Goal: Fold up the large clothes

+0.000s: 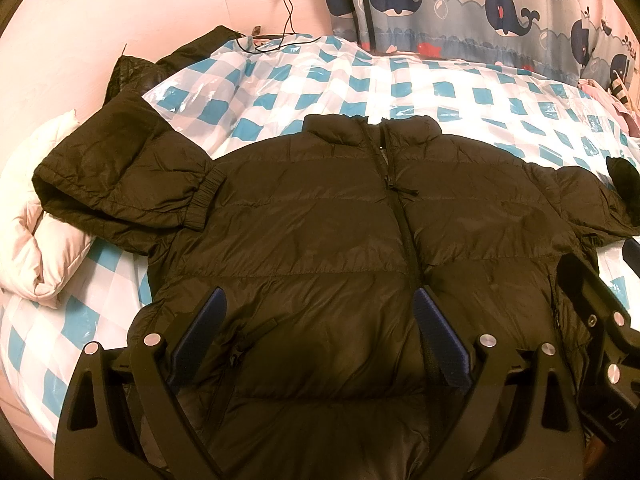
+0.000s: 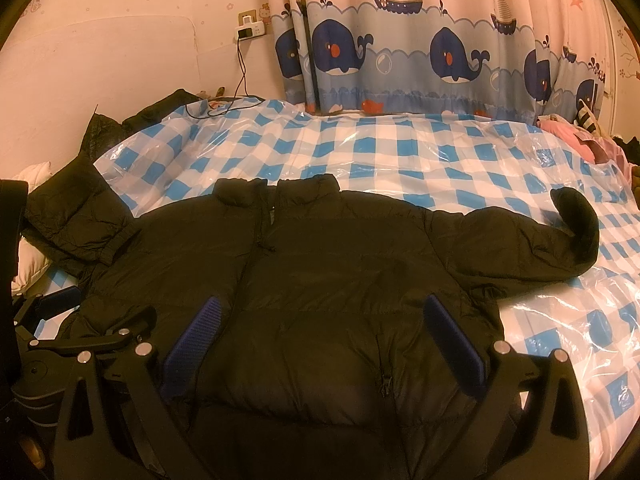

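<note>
A large black puffer jacket (image 1: 320, 216) lies flat, front up and zipped, on the bed, collar toward the curtain. Its left sleeve (image 1: 120, 184) is bent over a white pillow. Its right sleeve (image 2: 560, 236) stretches out to the right with the cuff curled up. My left gripper (image 1: 318, 300) is open and empty, hovering over the jacket's lower left half near the hem. My right gripper (image 2: 322, 308) is open and empty over the jacket's (image 2: 320, 264) lower right half. The right gripper also shows at the edge of the left wrist view (image 1: 600, 320).
The bed is covered with a blue-and-white checked sheet under clear plastic (image 2: 400, 152). A white pillow (image 1: 36, 220) lies at the left. Another dark garment (image 1: 132, 72) sits against the wall. A whale-print curtain (image 2: 400, 52) hangs behind. Pink clothes (image 2: 584, 140) lie far right.
</note>
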The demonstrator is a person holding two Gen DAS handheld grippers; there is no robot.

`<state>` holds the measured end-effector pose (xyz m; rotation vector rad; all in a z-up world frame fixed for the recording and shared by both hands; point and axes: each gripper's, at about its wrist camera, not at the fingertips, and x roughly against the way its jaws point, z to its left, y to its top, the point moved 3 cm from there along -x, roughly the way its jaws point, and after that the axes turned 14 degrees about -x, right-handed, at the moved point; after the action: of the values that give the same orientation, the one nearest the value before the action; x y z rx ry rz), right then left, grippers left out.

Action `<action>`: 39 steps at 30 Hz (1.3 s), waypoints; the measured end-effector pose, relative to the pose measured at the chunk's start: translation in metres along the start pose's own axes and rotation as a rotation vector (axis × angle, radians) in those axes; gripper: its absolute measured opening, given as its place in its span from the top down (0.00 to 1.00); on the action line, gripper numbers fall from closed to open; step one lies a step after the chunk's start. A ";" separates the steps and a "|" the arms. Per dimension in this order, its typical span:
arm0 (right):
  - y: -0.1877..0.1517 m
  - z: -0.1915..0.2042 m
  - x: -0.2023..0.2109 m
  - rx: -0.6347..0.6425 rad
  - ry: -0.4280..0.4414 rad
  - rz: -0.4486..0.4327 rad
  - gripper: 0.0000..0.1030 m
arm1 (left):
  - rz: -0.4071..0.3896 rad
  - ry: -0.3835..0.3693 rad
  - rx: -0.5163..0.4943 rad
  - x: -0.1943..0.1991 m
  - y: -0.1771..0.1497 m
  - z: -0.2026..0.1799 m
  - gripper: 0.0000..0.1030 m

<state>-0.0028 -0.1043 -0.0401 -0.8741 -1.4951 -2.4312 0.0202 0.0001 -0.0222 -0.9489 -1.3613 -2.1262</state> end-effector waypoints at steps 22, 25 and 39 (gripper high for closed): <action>0.086 -0.094 -0.011 0.269 -0.343 -0.084 0.05 | 0.017 -0.030 0.007 -0.021 0.013 -0.014 0.12; 0.139 -0.162 -0.042 0.319 -0.549 -0.044 0.05 | 0.019 -0.015 -0.002 -0.024 0.013 -0.017 0.12; 0.194 -0.380 -0.183 0.064 -0.777 0.468 0.61 | 0.096 -0.039 -0.050 -0.051 0.007 -0.037 0.12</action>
<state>0.0775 -0.5548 -0.1183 -2.0319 -1.3101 -1.7598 0.0477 -0.0361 -0.0657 -1.0585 -1.2604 -2.0891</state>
